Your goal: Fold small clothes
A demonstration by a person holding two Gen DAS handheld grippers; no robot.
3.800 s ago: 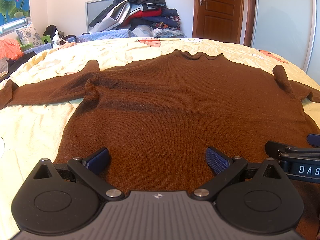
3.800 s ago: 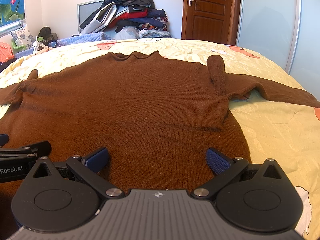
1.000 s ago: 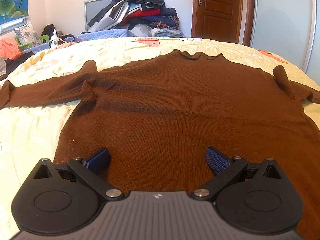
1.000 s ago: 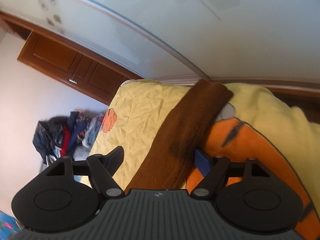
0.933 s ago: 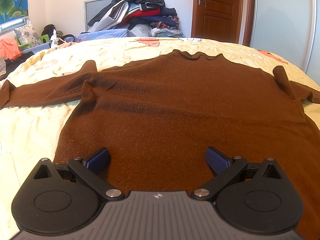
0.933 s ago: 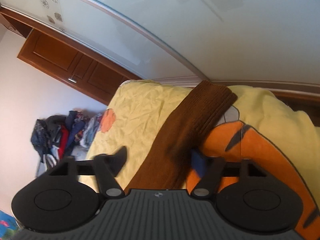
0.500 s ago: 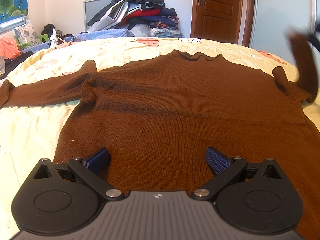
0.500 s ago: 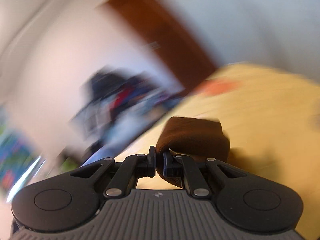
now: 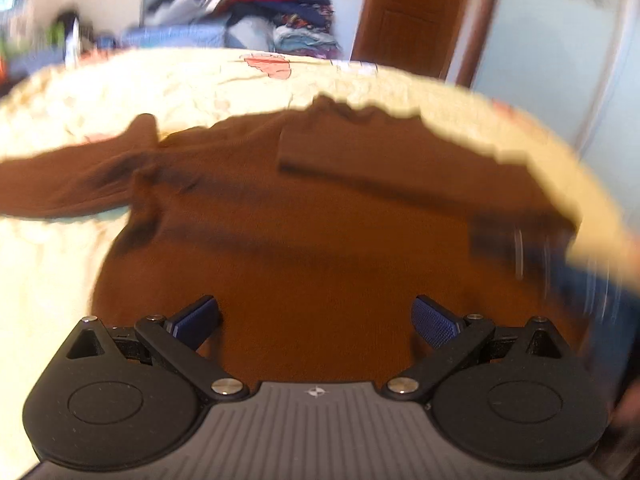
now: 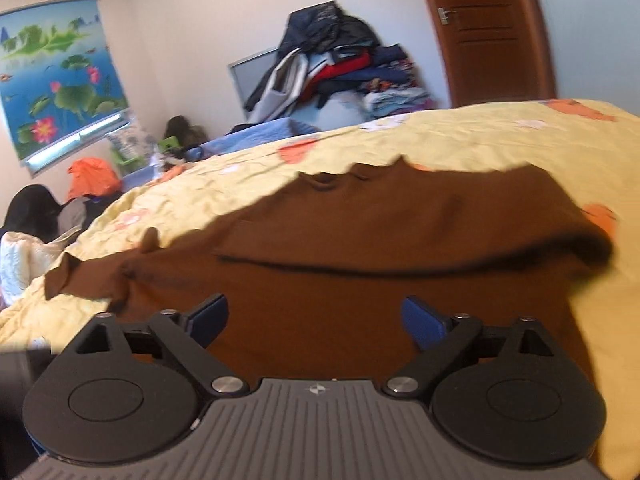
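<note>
Brown sweater (image 9: 320, 248) lay flat on the yellow bed (image 10: 500, 140), neck opening toward the far side. Its right sleeve (image 10: 400, 240) was folded across the chest, cuff end near the middle just below the collar, fold edge bunched at the right shoulder. Left sleeve (image 9: 72, 180) was stretched out sideways onto the bedspread.

Left gripper (image 9: 316, 320) was wide open, nothing between the blue pads (image 9: 198, 316), hovering over the lower part of the sweater body. Right gripper (image 10: 316, 316) was also wide open and empty, over the lower body of the sweater, pointed at the folded sleeve.

Left wrist view was motion-blurred; a dark, blurred streak at its right edge couldn't be identified.

Background: clothes pile (image 10: 332, 64) against the far wall, wooden door (image 10: 484, 32), lotus-print blind (image 10: 56, 76) on the left.
</note>
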